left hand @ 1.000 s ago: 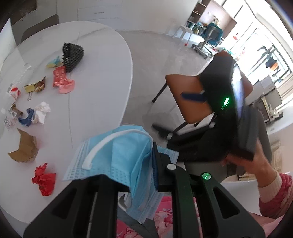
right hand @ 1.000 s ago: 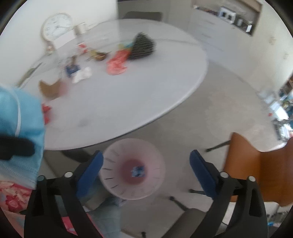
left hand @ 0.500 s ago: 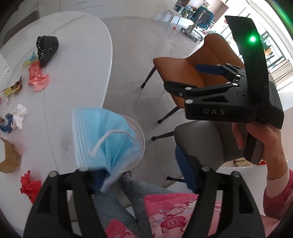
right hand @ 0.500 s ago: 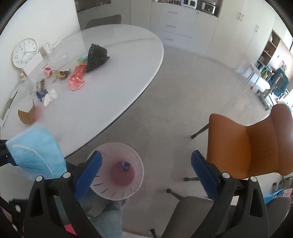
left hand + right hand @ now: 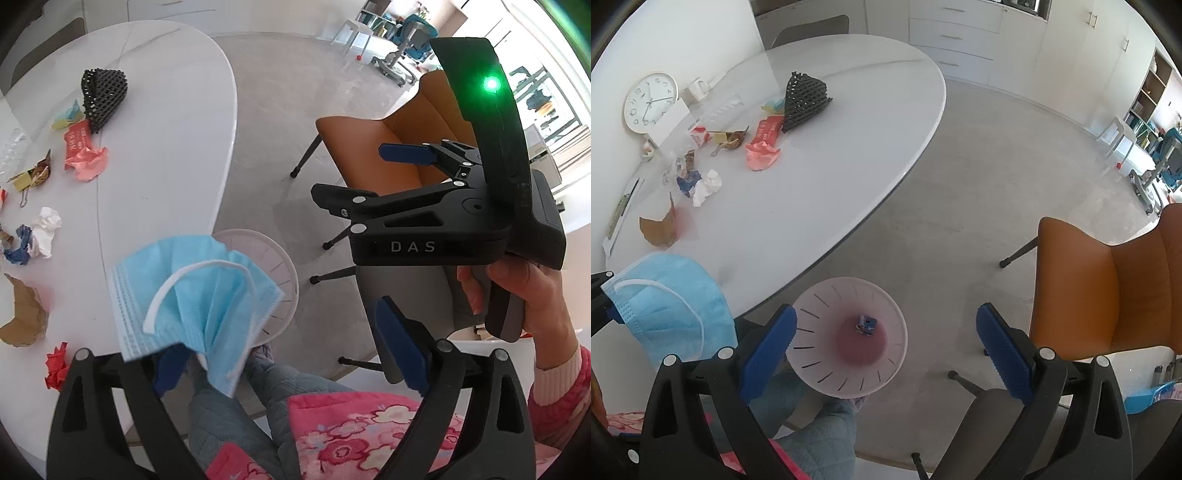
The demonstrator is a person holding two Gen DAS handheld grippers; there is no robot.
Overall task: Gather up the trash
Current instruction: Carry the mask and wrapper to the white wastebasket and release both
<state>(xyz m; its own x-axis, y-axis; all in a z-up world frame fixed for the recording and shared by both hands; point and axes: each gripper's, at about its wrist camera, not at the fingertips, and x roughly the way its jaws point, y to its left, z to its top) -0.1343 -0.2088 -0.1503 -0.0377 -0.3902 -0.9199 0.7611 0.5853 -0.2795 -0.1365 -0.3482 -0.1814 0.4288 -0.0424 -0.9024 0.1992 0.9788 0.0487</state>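
My left gripper is open wide; a blue face mask drapes on its left finger, over the rim of a pale pink waste bin on the floor. The mask also shows at the left of the right wrist view. My right gripper is open and empty above the bin, which holds one small blue scrap. Trash lies on the white table: black foam net, pink wrapper, white tissue, brown card, red paper ball.
An orange chair stands to the right and a grey chair seat is below my right gripper. A wall clock leans at the table's far left. The person's legs are beside the bin.
My left gripper opened from being shut on the mask; the mask now hangs loose on its left finger. Both grippers swung from the table to above the bin.
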